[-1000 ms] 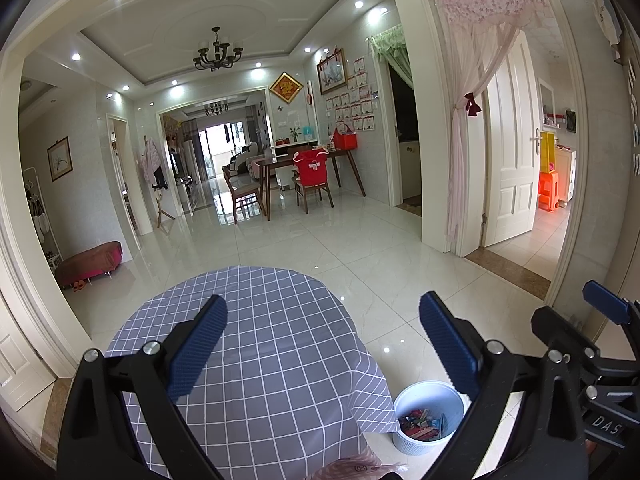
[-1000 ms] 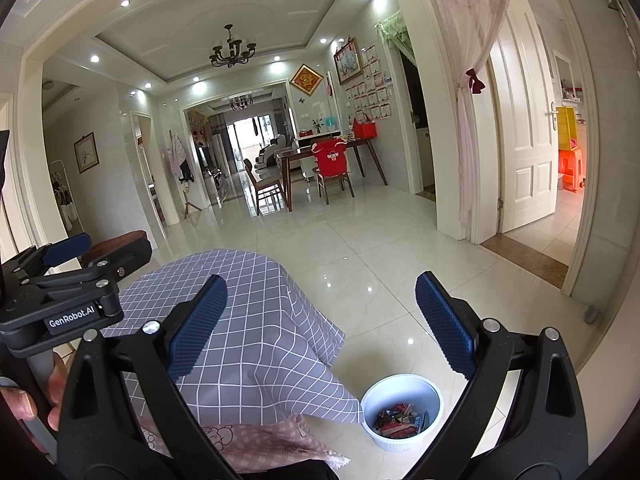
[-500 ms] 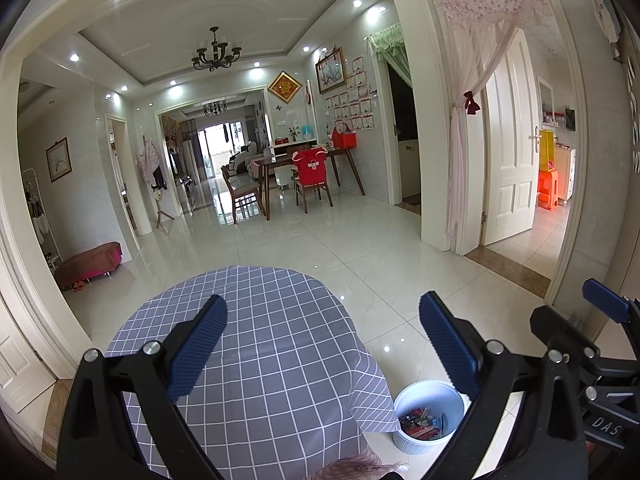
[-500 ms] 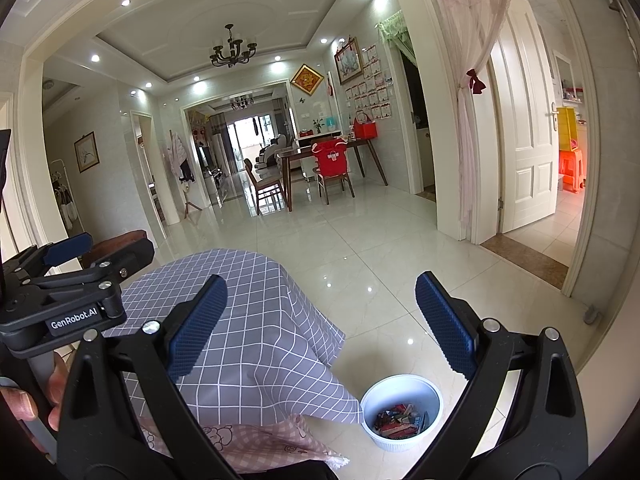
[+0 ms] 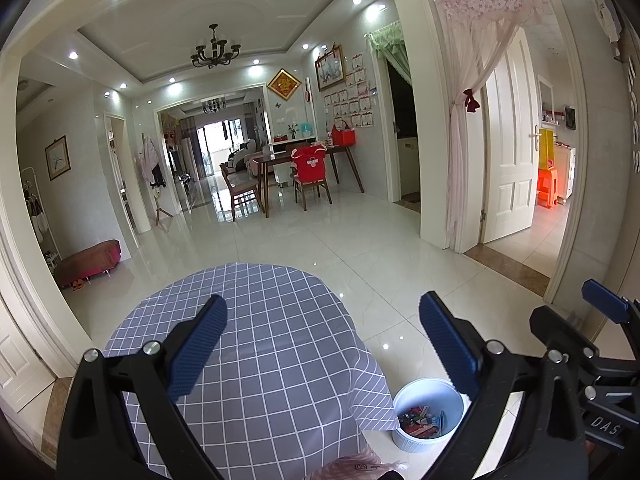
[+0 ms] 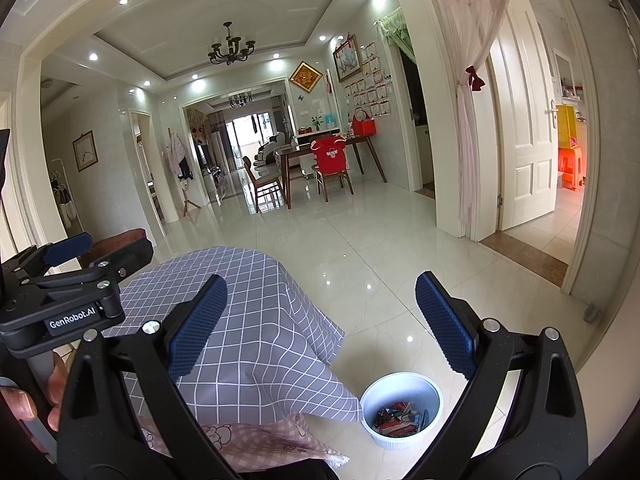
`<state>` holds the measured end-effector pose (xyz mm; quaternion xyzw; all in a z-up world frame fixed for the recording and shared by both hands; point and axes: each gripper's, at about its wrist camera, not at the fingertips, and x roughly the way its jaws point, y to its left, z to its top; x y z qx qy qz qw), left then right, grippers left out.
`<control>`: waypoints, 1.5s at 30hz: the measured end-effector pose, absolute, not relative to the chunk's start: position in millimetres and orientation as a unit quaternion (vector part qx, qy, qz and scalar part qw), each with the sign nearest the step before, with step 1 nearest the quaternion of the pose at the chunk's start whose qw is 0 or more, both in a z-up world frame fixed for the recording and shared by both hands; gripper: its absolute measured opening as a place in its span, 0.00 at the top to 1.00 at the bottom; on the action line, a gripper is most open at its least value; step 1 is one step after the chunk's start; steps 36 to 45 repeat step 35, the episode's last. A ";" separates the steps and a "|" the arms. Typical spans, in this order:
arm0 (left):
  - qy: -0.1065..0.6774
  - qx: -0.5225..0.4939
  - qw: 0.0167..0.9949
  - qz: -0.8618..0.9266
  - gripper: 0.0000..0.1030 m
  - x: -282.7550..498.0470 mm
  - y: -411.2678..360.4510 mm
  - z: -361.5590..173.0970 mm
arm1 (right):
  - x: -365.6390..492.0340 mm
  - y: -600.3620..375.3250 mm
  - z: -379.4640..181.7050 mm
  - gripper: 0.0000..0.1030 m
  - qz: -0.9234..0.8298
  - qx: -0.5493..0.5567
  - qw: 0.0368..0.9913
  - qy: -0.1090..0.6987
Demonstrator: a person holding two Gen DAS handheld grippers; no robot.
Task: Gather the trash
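Both tools hang above the round table, and nothing is between either pair of fingers — the left gripper is spread wide and released, the right gripper the same, empty. The checked tablecloth shows no litter on the part in view. Down on the floor tiles, just beside the hanging edge of the cloth, sits the white bin, and there is the trash: a heap of red and dark wrappers lying in the bottom. So I judge the collecting to be far along, perhaps finished — no loose piece shows on the table or the shiny floor.

What stays hidden: the near edge of the table is covered by the gripper bodies, and the pink patterned cloth beneath the checked one is cut off by the frame. The wrappers are too small to name singly. In the left view the bin's right side is masked by a finger.
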<state>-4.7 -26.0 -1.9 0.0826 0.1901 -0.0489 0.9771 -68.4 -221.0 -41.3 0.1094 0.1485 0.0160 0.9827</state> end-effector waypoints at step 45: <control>0.248 0.043 0.967 -0.024 0.08 23.1 40.3 -60.5 | -24.1 -160.3 -45.2 0.09 0.027 0.069 0.976 0.207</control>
